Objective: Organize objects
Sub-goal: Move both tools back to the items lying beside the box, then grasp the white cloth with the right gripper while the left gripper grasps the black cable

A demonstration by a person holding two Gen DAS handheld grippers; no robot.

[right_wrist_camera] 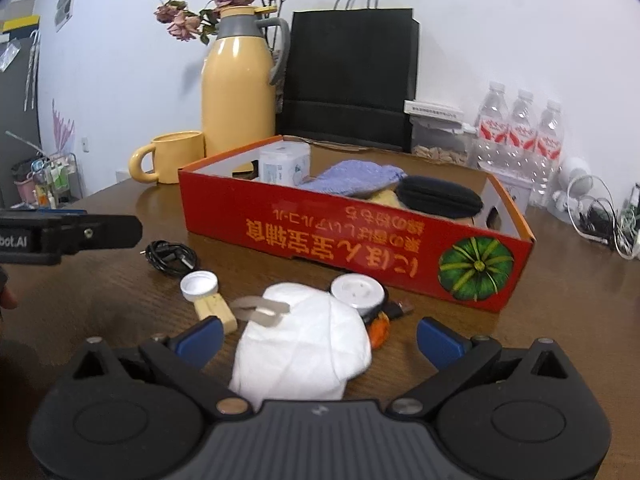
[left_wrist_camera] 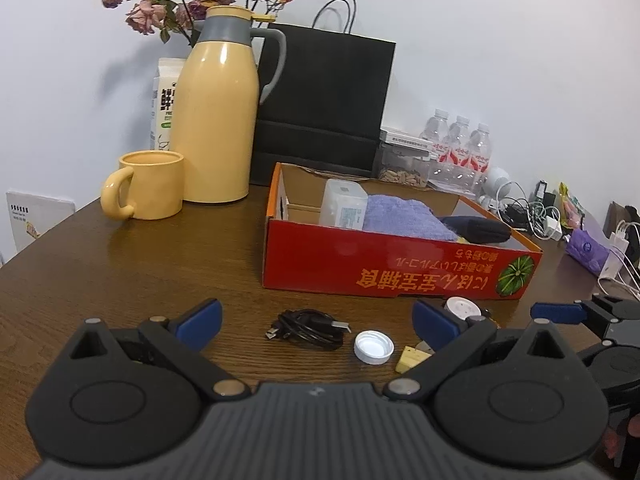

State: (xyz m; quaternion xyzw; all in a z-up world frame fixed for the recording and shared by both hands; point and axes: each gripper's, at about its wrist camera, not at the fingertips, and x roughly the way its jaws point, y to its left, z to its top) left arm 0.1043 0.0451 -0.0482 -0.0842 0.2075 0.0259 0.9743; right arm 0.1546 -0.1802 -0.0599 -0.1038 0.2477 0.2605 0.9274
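A red cardboard box (left_wrist_camera: 384, 264) (right_wrist_camera: 320, 232) lies on the brown table, holding a lilac cloth (left_wrist_camera: 400, 216), a white packet (left_wrist_camera: 344, 208) and a dark pouch (right_wrist_camera: 440, 196). In front of it lie a coiled black cable (left_wrist_camera: 308, 328) (right_wrist_camera: 170, 258), a white cap (left_wrist_camera: 373, 347) (right_wrist_camera: 199, 284), a yellow block (left_wrist_camera: 410, 358) (right_wrist_camera: 216, 310), a white round disc (right_wrist_camera: 357, 290) and a white face mask (right_wrist_camera: 304, 352). My left gripper (left_wrist_camera: 316, 322) is open above the cable. My right gripper (right_wrist_camera: 318, 340) is open around the mask, and shows at the right edge (left_wrist_camera: 600, 320) of the left wrist view.
A yellow thermos (left_wrist_camera: 218, 120) and yellow mug (left_wrist_camera: 148, 184) stand behind the box at left, with a black paper bag (left_wrist_camera: 328, 108), dried roses, water bottles (right_wrist_camera: 520, 132) and a nut jar. Chargers and cables (left_wrist_camera: 540, 212) clutter the far right.
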